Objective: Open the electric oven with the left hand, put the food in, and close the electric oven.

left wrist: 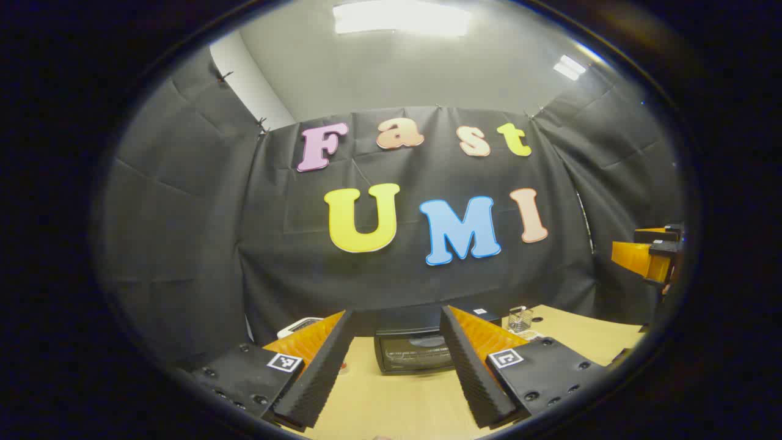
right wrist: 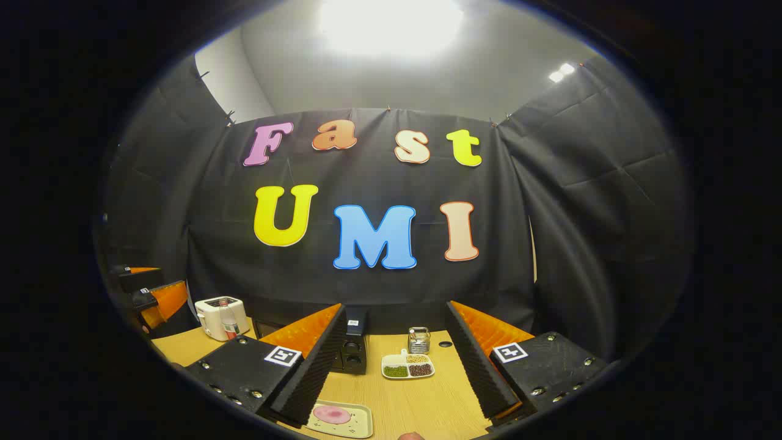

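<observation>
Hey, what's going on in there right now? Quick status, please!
Both grippers open, holding nothing: left gripper, right gripper. Oven dead ahead of left, door shut. Food on tray by right fingers. Nothing in the way.

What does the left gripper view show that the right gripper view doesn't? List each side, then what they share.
Left gripper view: the oven from the front, door closed. Right gripper view: a tray with pink food, a divided dish, a bottle by the toaster. Shared: the oven, the wooden table, a glass cup; the left gripper and right gripper are both open.
</observation>
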Available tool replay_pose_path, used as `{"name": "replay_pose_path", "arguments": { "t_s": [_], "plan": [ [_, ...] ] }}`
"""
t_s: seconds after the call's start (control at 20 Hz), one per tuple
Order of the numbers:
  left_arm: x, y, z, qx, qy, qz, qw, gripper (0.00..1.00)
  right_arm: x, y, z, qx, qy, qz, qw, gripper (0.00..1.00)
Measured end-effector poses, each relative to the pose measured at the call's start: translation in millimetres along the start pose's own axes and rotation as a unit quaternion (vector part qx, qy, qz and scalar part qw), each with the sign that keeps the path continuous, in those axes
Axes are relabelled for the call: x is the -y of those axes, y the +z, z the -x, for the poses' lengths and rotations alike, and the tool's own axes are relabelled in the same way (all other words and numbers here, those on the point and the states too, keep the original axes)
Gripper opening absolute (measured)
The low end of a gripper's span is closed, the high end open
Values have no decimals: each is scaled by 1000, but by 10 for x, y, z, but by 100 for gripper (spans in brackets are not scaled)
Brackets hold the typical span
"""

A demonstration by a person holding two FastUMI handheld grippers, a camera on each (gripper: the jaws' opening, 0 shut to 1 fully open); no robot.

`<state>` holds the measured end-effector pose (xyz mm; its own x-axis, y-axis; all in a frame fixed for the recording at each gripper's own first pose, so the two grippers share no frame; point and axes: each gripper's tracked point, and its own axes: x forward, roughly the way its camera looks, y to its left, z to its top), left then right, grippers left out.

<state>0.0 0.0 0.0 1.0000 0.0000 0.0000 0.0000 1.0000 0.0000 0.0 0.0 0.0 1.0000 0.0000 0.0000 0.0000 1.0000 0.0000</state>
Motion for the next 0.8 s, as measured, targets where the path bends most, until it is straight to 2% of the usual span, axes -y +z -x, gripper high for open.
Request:
{"name": "replay_pose_path", "arguments": {
  "t_s": [0.15, 0.3, 0.35, 0.4, 0.8],
  "plan": [
    [62, 63, 24, 6, -1, -5, 1000, 99, 74, -35, 0, -5, -2, 0, 1000, 98],
    [123, 47, 45, 4, -2, -2, 1000, 90, 138, -48, 7, -6, -3, -4, 1000, 98],
    [133, 37, 37, 2, 0, -2, 1000, 90, 158, -53, 6, -7, -2, -4, 1000, 98],
    [143, 28, 44, 1, 2, -2, 1000, 99, 172, -76, 3, -8, 0, -4, 1000, 98],
    [355, 51, 8, 1, 16, -1, 1000, 99, 363, -130, -26, -11, 18, -6, 1000, 98]
  ]
}}
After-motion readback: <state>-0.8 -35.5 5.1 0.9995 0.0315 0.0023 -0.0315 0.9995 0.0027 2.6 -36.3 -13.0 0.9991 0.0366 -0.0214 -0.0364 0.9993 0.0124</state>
